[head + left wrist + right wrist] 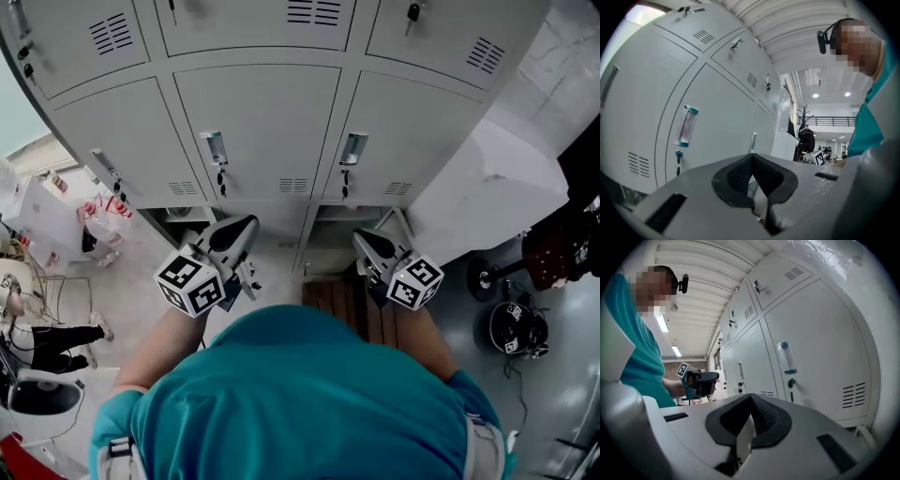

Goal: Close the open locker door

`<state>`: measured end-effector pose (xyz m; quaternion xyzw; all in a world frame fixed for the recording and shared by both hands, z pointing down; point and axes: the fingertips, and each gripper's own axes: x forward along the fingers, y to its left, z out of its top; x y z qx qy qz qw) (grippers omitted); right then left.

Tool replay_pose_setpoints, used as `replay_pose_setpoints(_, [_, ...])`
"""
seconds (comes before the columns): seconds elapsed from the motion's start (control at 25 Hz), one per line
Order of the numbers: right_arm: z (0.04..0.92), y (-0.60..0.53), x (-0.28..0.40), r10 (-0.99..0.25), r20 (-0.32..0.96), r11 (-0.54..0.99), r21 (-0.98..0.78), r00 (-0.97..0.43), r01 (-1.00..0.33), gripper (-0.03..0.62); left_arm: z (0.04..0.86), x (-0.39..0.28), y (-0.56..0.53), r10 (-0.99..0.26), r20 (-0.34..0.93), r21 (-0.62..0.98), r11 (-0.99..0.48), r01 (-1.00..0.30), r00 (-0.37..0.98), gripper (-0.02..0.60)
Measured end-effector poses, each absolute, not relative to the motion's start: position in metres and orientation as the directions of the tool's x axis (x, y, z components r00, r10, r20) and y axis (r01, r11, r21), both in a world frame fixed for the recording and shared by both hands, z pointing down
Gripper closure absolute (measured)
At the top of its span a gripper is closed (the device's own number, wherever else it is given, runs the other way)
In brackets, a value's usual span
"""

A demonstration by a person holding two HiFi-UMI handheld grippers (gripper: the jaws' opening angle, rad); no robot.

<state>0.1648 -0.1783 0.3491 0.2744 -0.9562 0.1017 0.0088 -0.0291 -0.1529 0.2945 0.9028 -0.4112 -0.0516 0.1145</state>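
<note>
No locker door (267, 127) stands open in any view. The lower-row doors in front of the person lie flush in their frames, each with its handle (215, 147) upright and a key (221, 178) hanging at the lock below it. The upper row looks shut as well. Judged from this, the closing is done, and which door had been open cannot be told. Nothing seems left but to draw back, or perhaps a check press on the door.

The left tool (239, 230) points level at the lockers, in front of the middle door and below its handle, clear of the metal. Its jaws are together with nothing between them, as the left gripper view shows (751, 161). The right tool (367, 242) points the same way before the neighbouring door on the right, also apart from it, with its jaws closed and empty (751, 399). Both hands are held close in front of the person's chest, side by side.
</note>
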Motion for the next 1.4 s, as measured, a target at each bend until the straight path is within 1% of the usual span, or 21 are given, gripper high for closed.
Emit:
replay_pose_setpoints(0.12, [0.369,-0.176,0.147,-0.419,0.084,0.884,-0.190,-0.904,-0.427,0.592,0.304,-0.039,-0.138,-0.801,0.014,0.258,-0.576,-0.776,0.599,0.578])
replay_pose_setpoints(0.32, [0.416,-0.153,0.089,-0.139,0.140,0.973,-0.165,-0.980,-0.161,0.592,0.332,-0.072,-0.087,-0.898,0.075,0.297,-0.395,-0.870,0.433,0.578])
replay_pose_setpoints(0.44, [0.449,-0.137,0.059,-0.010,0.195,0.991,-0.128,-0.981,-0.035,0.591,0.346,-0.089,-0.060,-0.925,0.120,0.301,-0.312,-0.901,0.361,0.578])
replay_pose_setpoints(0.56, [0.488,-0.126,0.031,0.083,0.255,0.992,-0.110,-0.963,0.057,0.588,0.357,-0.104,-0.040,-0.939,0.155,0.296,-0.252,-0.921,0.306,0.578])
replay_pose_setpoints(0.64, [0.515,-0.117,0.014,0.135,0.290,0.987,-0.121,-0.947,0.104,0.568,0.363,-0.112,-0.031,-0.944,0.165,0.297,-0.229,-0.927,0.286,0.578])
replay_pose_setpoints(0.68, [0.527,-0.114,0.006,0.158,0.306,0.984,-0.128,-0.939,0.124,0.541,0.367,-0.115,-0.028,-0.945,0.169,0.299,-0.222,-0.928,0.281,0.578])
replay_pose_setpoints(0.76, [0.548,-0.107,-0.010,0.195,0.338,0.979,-0.129,-0.921,0.160,0.514,0.375,-0.122,-0.024,-0.942,0.182,0.296,-0.221,-0.929,0.282,0.578])
replay_pose_setpoints(0.96, [0.616,-0.091,-0.043,0.247,0.463,0.967,-0.070,-0.851,0.243,0.500,0.411,-0.147,-0.021,-0.915,0.241,0.292,-0.250,-0.923,0.324,0.578])
replay_pose_setpoints(1.16, [0.680,-0.093,-0.066,0.246,0.556,0.958,-0.014,-0.794,0.287,0.494,0.469,-0.180,-0.021,-0.848,0.327,0.287,-0.331,-0.899,0.416,0.578])
replay_pose_setpoints(1.28, [0.694,-0.094,-0.078,0.240,0.605,0.945,0.033,-0.759,0.325,0.494,0.499,-0.199,-0.023,-0.804,0.365,0.310,-0.371,-0.875,0.470,0.578])
replay_pose_setpoints(1.4, [0.699,-0.090,-0.092,0.242,0.618,0.936,0.054,-0.748,0.348,0.494,0.523,-0.207,-0.023,-0.770,0.397,0.344,-0.381,-0.858,0.500,0.578])
